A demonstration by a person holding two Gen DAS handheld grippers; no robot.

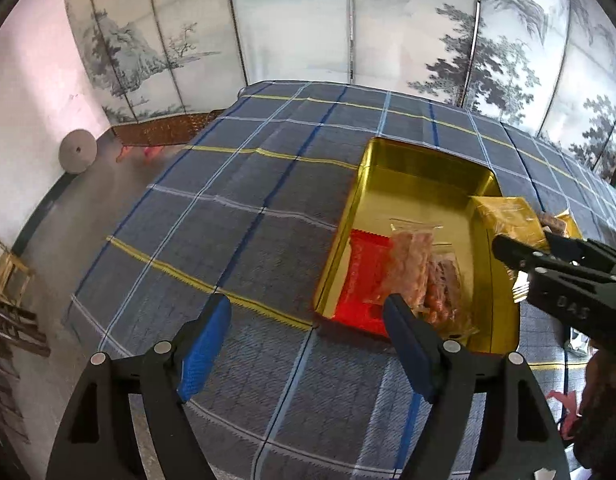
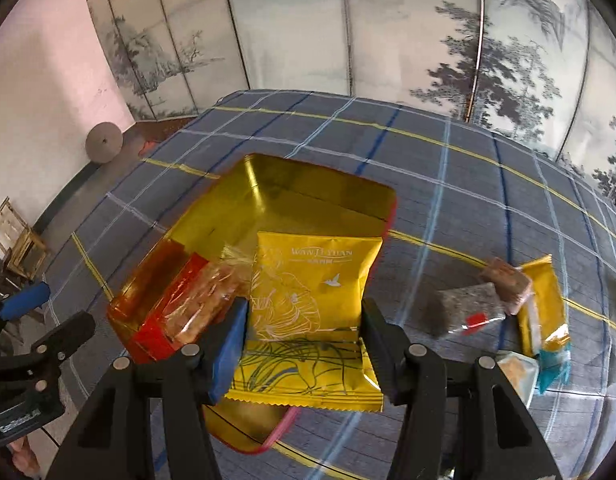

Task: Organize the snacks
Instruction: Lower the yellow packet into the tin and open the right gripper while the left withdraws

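An open gold tin (image 1: 420,184) stands on the plaid tablecloth. Inside it lie a red packet (image 1: 366,276) and a clear bag of brownish snacks (image 1: 422,272). My left gripper (image 1: 308,320) is open and empty, hovering over the cloth just left of the tin's near corner. A yellow snack packet (image 2: 308,300) with white line art is held above the tin (image 2: 308,184), and my right gripper (image 2: 305,316) is shut on its lower part. In the left wrist view, that right gripper (image 1: 512,252) comes in from the right with the yellow packet (image 1: 508,216) over the tin's right edge.
Several loose snacks lie on the cloth right of the tin: a grey packet (image 2: 464,308), a brown one (image 2: 508,284), a yellow one (image 2: 544,304) and a teal-edged one (image 2: 520,372). A painted folding screen (image 1: 348,32) stands behind the table. Wooden frames (image 1: 11,276) sit on the floor at left.
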